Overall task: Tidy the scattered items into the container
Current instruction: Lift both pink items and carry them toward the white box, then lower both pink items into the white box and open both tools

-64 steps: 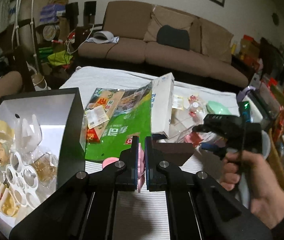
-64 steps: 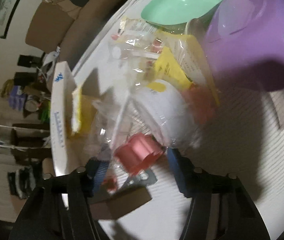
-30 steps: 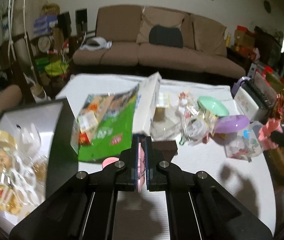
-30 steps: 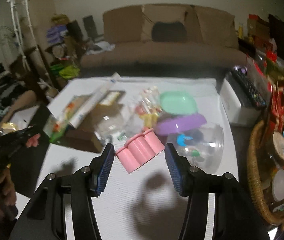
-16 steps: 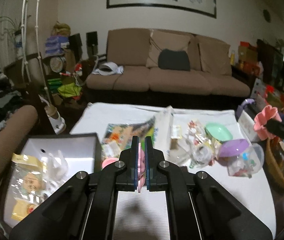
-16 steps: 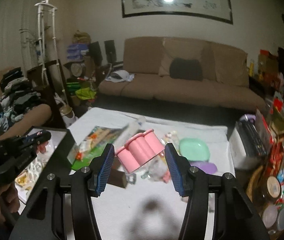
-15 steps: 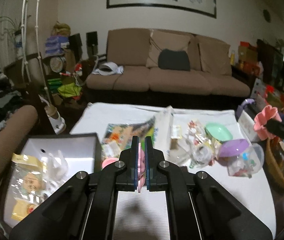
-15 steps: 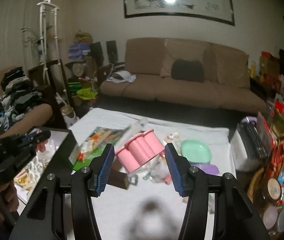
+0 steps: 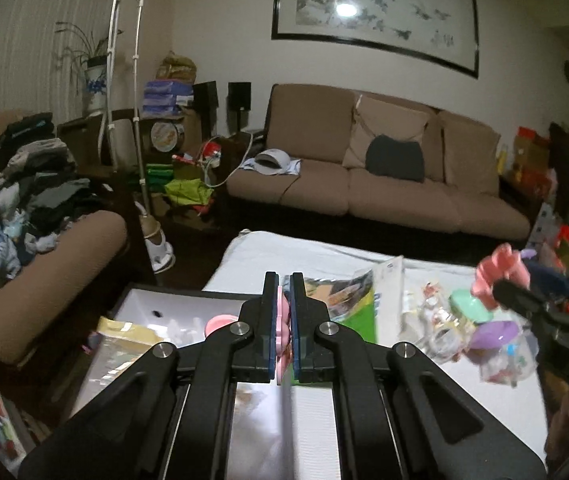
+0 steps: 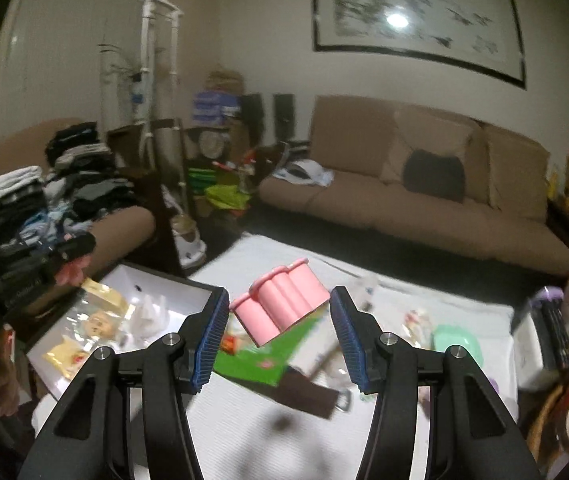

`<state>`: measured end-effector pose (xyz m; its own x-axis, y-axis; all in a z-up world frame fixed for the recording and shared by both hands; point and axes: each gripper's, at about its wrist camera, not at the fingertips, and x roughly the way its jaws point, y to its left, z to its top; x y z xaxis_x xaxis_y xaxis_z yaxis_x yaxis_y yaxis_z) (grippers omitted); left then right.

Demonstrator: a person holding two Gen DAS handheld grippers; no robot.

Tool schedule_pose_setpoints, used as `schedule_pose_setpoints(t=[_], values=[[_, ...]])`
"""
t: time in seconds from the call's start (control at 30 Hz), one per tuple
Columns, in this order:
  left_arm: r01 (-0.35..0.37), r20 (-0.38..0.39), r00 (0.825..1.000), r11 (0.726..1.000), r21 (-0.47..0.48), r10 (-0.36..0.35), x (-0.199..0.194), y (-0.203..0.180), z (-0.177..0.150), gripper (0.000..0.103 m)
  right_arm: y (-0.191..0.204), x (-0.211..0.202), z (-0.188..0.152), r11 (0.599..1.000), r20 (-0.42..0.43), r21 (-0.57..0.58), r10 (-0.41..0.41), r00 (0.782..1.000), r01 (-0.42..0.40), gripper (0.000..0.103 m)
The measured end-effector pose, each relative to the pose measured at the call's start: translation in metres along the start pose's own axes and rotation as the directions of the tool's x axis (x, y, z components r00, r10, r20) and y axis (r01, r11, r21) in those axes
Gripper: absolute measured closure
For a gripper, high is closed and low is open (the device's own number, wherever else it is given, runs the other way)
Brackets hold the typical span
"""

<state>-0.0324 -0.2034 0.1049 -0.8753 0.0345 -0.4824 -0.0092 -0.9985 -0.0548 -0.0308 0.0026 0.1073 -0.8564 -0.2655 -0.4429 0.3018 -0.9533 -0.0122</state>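
Observation:
My left gripper point(image 9: 283, 294) is shut on a thin pink piece point(image 9: 282, 326), held in the air above the near edge of the black container point(image 9: 172, 294) with a white inside. Several wrapped snacks lie in that container point(image 10: 200, 286). My right gripper point(image 10: 279, 306) is shut on a pink fluted mould point(image 10: 284, 304), tilted, high over the white table point(image 10: 244, 432). The left wrist view shows the same pink mould point(image 9: 500, 270) at the right in the right gripper point(image 9: 524, 304). The left gripper point(image 10: 48, 262) appears at the left in the right wrist view.
On the table lie a green packet point(image 10: 268, 354), a brown box point(image 10: 304, 396), a mint dish point(image 10: 458, 342), a purple-lidded clear tub point(image 9: 492, 334) and small wrapped items. A brown sofa point(image 9: 384, 184) stands behind; an armrest with piled clothes point(image 9: 24, 184) is at the left.
Both grippers have risen and swung left with their pink pieces still held. The table has dropped lower in both views and the container now lies below the left gripper.

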Motion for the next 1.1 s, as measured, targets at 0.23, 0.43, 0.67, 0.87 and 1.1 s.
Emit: schedule_pose_setpoints(t=[0.23, 0.43, 0.67, 0.87, 1.1], values=[[-0.053, 0.01, 0.998, 0.998, -0.037, 0.054, -0.015, 0.052, 0.002, 0.098, 0.062, 0.015, 0.025, 0.992, 0.054, -0.029, 0.121, 0.991, -0.12, 0.049], [-0.137, 0.028, 0.99, 0.984, -0.11, 0.141, -0.031, 0.113, -0.001, 0.098, 0.108, 0.026, 0.035, 0.978, 0.097, -0.037, 0.207, 0.974, -0.204, 0.049], [-0.228, 0.0, 0.972, 0.952, -0.206, 0.233, -0.037, 0.184, -0.017, 0.098, 0.147, 0.049, 0.034, 0.962, 0.085, -0.047, 0.274, 0.958, -0.271, 0.049], [-0.202, -0.081, 0.979, 0.948, -0.248, 0.188, -0.009, 0.208, -0.037, 0.098, 0.167, 0.086, 0.01, 0.952, -0.012, -0.037, 0.305, 0.952, -0.305, 0.049], [-0.089, -0.296, 0.955, 0.952, -0.292, -0.001, 0.057, 0.212, -0.077, 0.098, 0.181, 0.158, -0.042, 0.935, -0.316, 0.007, 0.339, 0.886, -0.355, 0.048]])
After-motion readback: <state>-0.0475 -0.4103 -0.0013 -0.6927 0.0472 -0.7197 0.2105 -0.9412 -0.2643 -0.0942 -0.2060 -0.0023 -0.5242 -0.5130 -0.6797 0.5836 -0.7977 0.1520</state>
